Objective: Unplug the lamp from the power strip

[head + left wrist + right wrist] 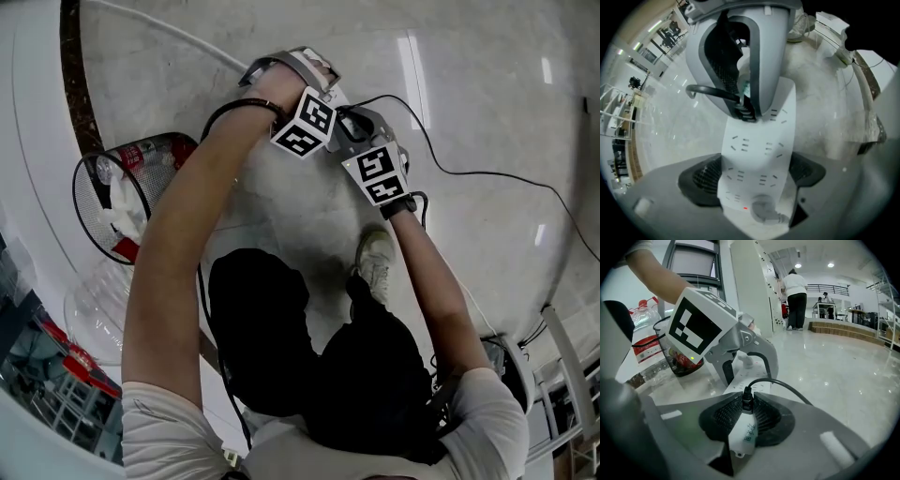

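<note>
White plastic lamp plug [744, 434], trailing a black cord [787, 385], sits clenched in the right gripper's [746, 404] ribbed black pads — close by the flat white slotted power strip [759, 140], grasped across its width by the left gripper [757, 174].

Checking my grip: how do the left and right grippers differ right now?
The left gripper stands wide, pads against both sides of the strip; the right gripper sits narrow on the plug. The left holds something broad and flat, the right something small with a black cord. Both hold white things.
</note>
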Motion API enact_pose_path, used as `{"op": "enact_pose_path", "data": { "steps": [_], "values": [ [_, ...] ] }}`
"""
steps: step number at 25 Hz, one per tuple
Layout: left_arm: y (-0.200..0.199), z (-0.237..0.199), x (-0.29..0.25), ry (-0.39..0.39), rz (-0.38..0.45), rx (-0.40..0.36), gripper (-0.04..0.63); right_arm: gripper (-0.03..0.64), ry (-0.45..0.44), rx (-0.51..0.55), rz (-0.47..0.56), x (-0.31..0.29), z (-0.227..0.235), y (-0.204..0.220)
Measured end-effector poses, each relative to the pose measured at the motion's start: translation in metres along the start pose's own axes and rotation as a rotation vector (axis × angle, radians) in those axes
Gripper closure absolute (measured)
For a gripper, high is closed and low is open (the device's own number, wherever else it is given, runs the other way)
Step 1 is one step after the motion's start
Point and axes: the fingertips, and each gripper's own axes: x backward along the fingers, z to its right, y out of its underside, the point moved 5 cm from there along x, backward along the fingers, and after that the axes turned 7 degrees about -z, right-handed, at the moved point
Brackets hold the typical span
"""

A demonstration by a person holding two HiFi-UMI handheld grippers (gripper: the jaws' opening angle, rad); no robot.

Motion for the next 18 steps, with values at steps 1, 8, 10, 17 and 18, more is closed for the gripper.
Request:
{"op": "enact_pose_path", "data": {
  "steps": [1, 8, 10, 17, 18],
  "values": [
    [0.000, 0.000, -0.001, 0.006, 0.002, -0.005, 0.153, 0.544, -0.010, -0.005, 0.022, -0.001, 0.000, 0.000],
    [0.004, 0.000, 0.001, -0.004, 0.048, 0.035, 0.153, 0.545, 0.027, 0.077, 0.026, -0.003, 0.001, -0.008],
    [0.005, 0.001, 0.001, -0.003, 0.059, 0.046, 0.153, 0.549, 0.030, 0.104, 0.042, -0.002, 0.000, -0.009],
    [0.005, 0.000, 0.002, 0.001, 0.065, 0.046, 0.153, 0.557, 0.034, 0.105, 0.072, 0.002, 0.003, -0.010],
    [0.005, 0.000, 0.002, 0.002, 0.069, 0.046, 0.153, 0.558, 0.037, 0.102, 0.076, 0.003, 0.002, -0.010]
  ]
}}
